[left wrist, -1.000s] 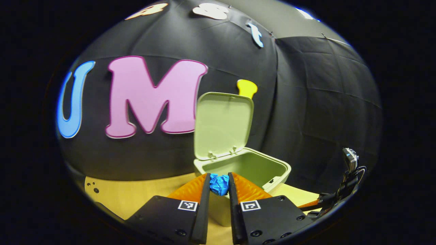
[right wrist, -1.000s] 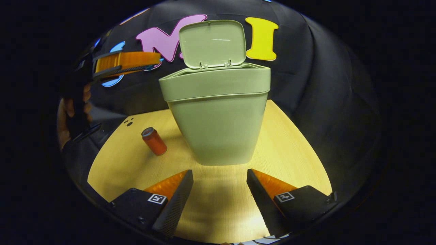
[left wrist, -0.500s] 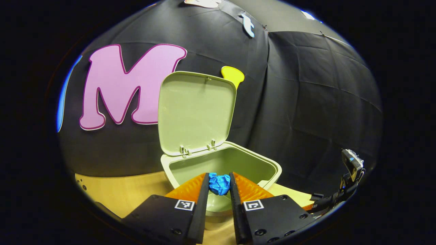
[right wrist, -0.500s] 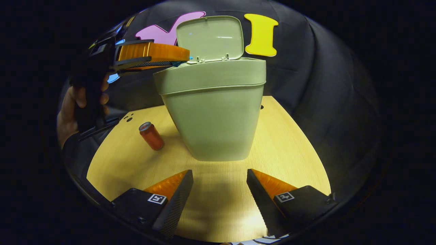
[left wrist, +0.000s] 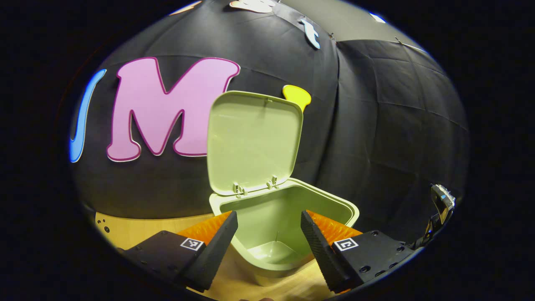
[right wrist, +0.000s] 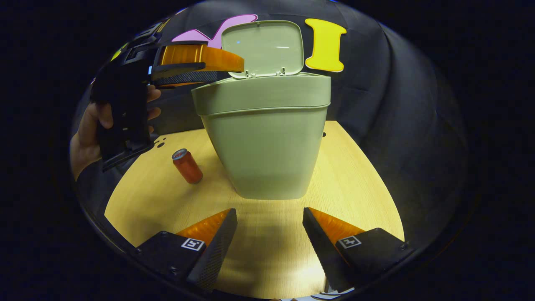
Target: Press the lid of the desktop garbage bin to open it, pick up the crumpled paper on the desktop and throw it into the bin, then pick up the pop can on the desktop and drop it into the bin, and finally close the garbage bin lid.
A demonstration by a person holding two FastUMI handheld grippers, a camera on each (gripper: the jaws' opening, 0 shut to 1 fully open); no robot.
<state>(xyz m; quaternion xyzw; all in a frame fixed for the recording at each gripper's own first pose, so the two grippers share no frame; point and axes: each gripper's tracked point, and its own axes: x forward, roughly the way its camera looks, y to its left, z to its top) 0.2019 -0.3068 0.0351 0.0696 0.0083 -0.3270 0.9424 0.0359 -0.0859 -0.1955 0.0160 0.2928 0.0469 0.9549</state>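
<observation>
Over the open bin (left wrist: pixel 288 209), left tool (left wrist: pixel 269 234) spread and empty; pop can (right wrist: pixel 187 166) beside it.

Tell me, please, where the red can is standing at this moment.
In the right gripper view the can stands upright on the wooden table, apart from the open green bin, at the bin's left in that view and below the left hand-held gripper.

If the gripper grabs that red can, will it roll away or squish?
The pop can stands upright on the table, so it probably won't roll unless knocked over; then its round side likely would. It looks small and thin-walled, so it is probably light and may dent under a hard squeeze. Its smooth side could slip between the fingers.
</observation>
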